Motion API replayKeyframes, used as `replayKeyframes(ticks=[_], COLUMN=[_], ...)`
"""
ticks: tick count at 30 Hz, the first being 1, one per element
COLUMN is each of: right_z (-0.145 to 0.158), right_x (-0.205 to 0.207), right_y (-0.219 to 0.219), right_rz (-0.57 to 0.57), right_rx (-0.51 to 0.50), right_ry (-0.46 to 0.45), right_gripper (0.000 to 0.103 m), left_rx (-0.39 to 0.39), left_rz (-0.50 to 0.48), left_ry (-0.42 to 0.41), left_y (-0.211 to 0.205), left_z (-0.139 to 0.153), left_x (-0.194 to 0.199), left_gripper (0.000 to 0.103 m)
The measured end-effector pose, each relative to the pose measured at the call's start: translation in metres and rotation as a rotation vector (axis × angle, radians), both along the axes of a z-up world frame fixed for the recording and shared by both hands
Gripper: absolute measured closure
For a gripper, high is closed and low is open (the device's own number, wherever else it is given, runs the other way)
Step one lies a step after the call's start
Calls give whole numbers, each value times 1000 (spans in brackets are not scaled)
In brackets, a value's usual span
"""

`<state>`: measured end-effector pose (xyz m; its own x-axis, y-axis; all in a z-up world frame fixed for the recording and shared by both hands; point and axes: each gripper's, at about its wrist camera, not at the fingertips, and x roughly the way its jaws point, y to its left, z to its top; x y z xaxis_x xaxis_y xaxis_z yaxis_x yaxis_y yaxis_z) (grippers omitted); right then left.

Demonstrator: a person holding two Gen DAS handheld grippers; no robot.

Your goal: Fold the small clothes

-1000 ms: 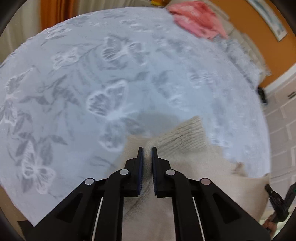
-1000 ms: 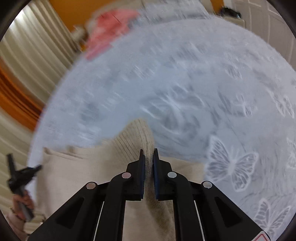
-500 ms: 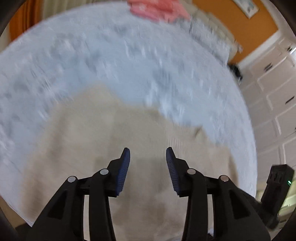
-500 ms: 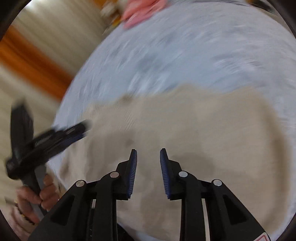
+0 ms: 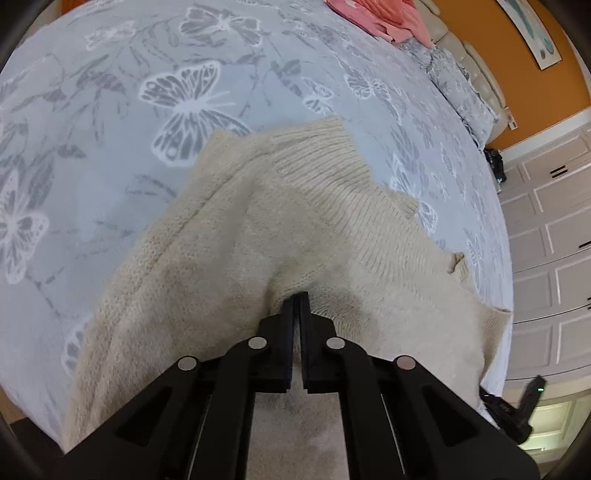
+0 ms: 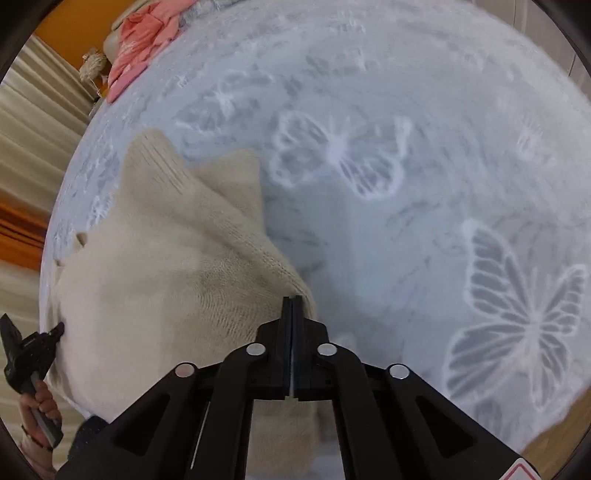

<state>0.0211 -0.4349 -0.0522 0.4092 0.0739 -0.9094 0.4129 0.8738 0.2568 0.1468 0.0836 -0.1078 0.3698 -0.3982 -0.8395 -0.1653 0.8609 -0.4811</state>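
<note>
A cream knitted sweater (image 5: 266, 229) lies on the bed's pale blue butterfly-print bedspread (image 5: 110, 122), near the bed's near edge. The left claw (image 5: 296, 299) is pressed together, pinching a fold of the knit, and the right claw (image 6: 293, 302) is likewise closed on the sweater's edge. A pink garment (image 6: 142, 40) sits crumpled at the bed's far edge.

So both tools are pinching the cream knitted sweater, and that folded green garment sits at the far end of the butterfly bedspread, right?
Nearly: the far garment is coral pink, not green, as the left wrist view shows. Both tools, left and right, do pinch the cream knitted sweater on the butterfly bedspread.
</note>
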Motion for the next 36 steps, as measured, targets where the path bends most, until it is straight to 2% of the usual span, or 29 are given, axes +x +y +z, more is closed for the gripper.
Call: replayKeyframes(ticks=[2, 4, 5, 6, 8, 10, 11, 13, 14, 15, 17, 19, 20, 22, 23, 25, 26, 28, 31, 34, 36], right_z=[33, 45, 49, 47, 29, -8, -24, -13, 1, 19, 33, 31, 18, -19, -23, -4, 10, 30, 51, 46, 31], right_x=[11, 34, 51, 63, 88, 108, 111, 116, 111, 101, 88, 66, 60, 54, 46, 43, 42, 42, 49, 65, 82], right_y=[18, 41, 54, 60, 60, 41, 28, 22, 21, 24, 27, 31, 33, 36, 31, 32, 38, 56, 112, 167, 202], right_rz=[62, 135, 186, 207, 207, 156, 136, 95, 79, 89, 101, 121, 133, 129, 94, 60, 64, 114, 271, 398, 476], right_rx=[-40, -49, -53, -57, -66, -65, -34, -10, -24, -28, -39, -49, -64, -63, -28, -14, -12, 13, 19, 66, 46], right_ry=[-89, -126, -132, -127, -85, 39, 76, 47, 17, -38, -81, -84, -45, 59, 26, 12, -26, -83, -119, -92, -45], right_gripper=[94, 93, 93, 93, 93, 95, 103, 102, 98, 93, 93, 91, 85, 87, 88, 86, 80, 80, 81, 87, 98], left_rx=[-12, 51, 113, 191, 259, 291, 306, 297, 290, 277, 224, 135, 113, 84, 73, 75, 79, 30, -67, -105, -144], left_rz=[11, -32, -49, -68, -89, -76, -70, -76, -78, -82, -69, -18, 10, 63, 75, 94, 109, 166, 244, 260, 298], left_ry=[-34, -146, -185, -202, -144, -72, -38, -37, -44, -46, -65, -96, -93, -51, -32, -24, -31, -42, -23, 34, 81], left_y=[-6, -22, -30, -39, -43, -39, -34, -27, -25, -24, -16, 0, 8, 28, 37, 48, 54, 70, 84, 81, 77], left_z=[25, 55, 63, 66, 48, 27, 15, 10, 12, 14, 23, 33, 33, 21, 15, 14, 18, 30, 30, 15, 0], left_x=[-2, 0, 6, 16, 41, 57, 64, 66, 65, 63, 57, 40, 34, 15, 6, -10, -20, -44, -76, -89, -93], left_gripper=[93, 49, 41, 39, 39, 39, 40, 40, 40, 40, 40, 35, 33, 34, 35, 36, 35, 28, 18, 18, 18])
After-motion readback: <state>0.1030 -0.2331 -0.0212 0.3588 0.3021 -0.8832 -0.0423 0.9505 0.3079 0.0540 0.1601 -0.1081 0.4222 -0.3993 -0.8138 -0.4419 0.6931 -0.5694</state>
